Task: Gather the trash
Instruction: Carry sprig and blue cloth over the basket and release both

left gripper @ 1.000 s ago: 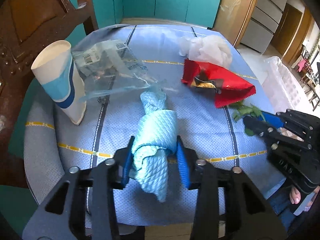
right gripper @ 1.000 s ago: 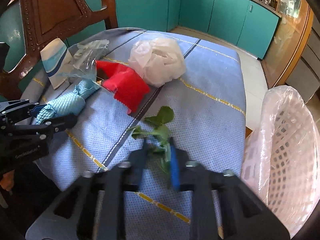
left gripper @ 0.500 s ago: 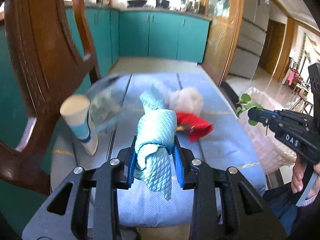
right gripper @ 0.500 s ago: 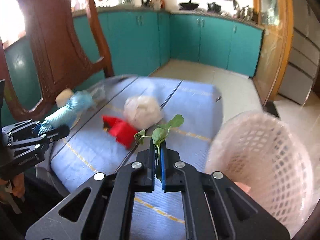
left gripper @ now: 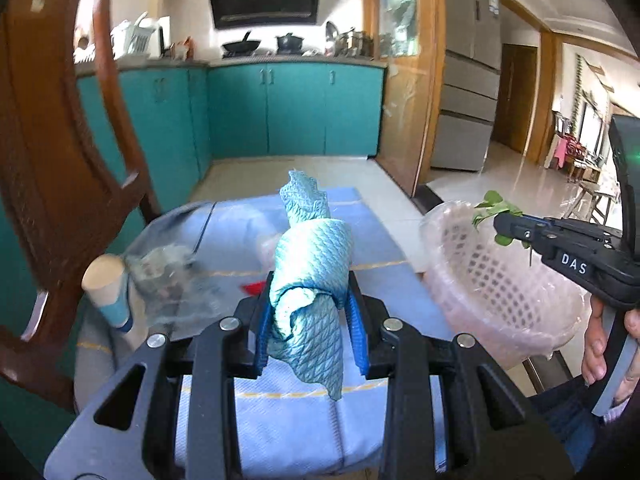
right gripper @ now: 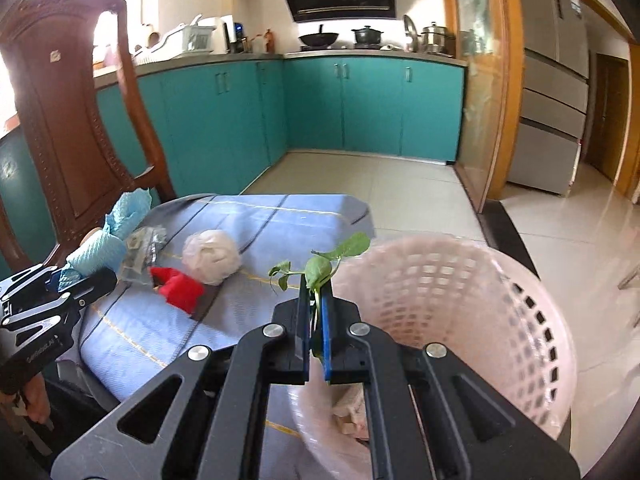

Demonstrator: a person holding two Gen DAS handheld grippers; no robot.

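Observation:
My left gripper [left gripper: 310, 320] is shut on a rolled light-blue cloth [left gripper: 312, 264] and holds it above the table. It also shows in the right wrist view [right gripper: 96, 254]. My right gripper [right gripper: 316, 312] is shut on a green leafy sprig [right gripper: 320, 266], held over the near rim of the pink mesh basket [right gripper: 460, 280]. In the left wrist view the sprig [left gripper: 494, 210] hangs over the basket [left gripper: 480, 280]. On the table lie a red wrapper [right gripper: 180, 288], a white crumpled bag [right gripper: 212, 256], a clear plastic bag [left gripper: 168, 276] and a paper cup [left gripper: 108, 288].
The blue tablecloth [left gripper: 280, 420] covers a small table. A brown wooden chair [left gripper: 48, 160] stands at its left. Teal kitchen cabinets [right gripper: 360, 108] line the far wall. Some trash lies in the basket's bottom [right gripper: 352, 412].
Both grippers have lifted off the table with their loads. The right one has swung right, bringing the sprig over the basket. The left one holds the cloth higher.

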